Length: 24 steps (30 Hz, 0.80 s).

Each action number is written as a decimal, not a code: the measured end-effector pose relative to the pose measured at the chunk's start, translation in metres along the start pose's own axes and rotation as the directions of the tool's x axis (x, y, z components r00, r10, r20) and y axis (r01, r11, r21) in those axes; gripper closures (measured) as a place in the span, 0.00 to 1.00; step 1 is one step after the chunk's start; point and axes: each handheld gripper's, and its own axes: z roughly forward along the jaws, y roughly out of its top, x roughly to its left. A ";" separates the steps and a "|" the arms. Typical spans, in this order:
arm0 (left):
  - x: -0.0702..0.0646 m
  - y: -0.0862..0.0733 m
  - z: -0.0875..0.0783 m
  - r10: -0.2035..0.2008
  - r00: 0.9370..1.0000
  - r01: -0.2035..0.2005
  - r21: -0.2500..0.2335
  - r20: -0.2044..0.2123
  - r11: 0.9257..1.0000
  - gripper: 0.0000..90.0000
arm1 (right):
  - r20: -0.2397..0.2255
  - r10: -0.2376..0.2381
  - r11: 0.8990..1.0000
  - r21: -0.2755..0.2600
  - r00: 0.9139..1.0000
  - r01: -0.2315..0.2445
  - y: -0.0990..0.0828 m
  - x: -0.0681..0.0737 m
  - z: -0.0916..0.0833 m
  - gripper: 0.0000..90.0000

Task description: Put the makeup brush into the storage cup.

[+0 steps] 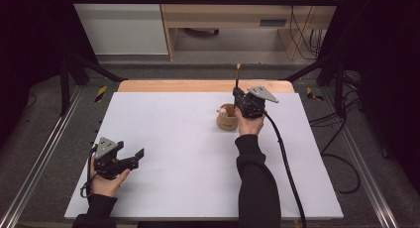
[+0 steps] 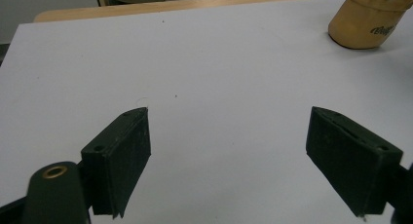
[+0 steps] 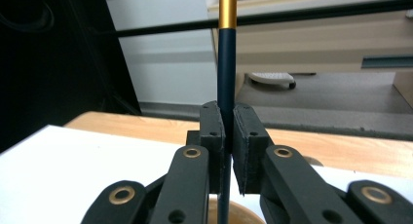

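Observation:
A small tan wooden cup point(image 1: 227, 117) stands on the white board, right of its middle; it also shows at the top right of the left gripper view as the cup point(image 2: 367, 20). My right gripper point(image 1: 239, 96) is right beside and above the cup, shut on a thin dark brush point(image 3: 226, 83) with a gold band, held upright. The brush point(image 1: 237, 77) sticks up past the gripper. Its lower end drops toward the cup's rim point(image 3: 243, 212). My left gripper point(image 1: 138, 156) rests low at the board's front left, open, with nothing between its jaws point(image 2: 229, 156).
The white board point(image 1: 188, 153) lies on a wooden table point(image 1: 198, 85). A black cable point(image 1: 287, 163) trails from the right gripper across the board's right side. Dark frame posts and floor cables stand around the table; a wooden desk point(image 1: 237, 20) is behind.

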 end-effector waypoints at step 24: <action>0.001 0.000 -0.001 0.001 1.000 -0.001 0.002 -0.004 1.000 0.18 | 0.040 -0.010 0.990 0.144 0.999 0.004 -0.037 -0.001 0.019 0.93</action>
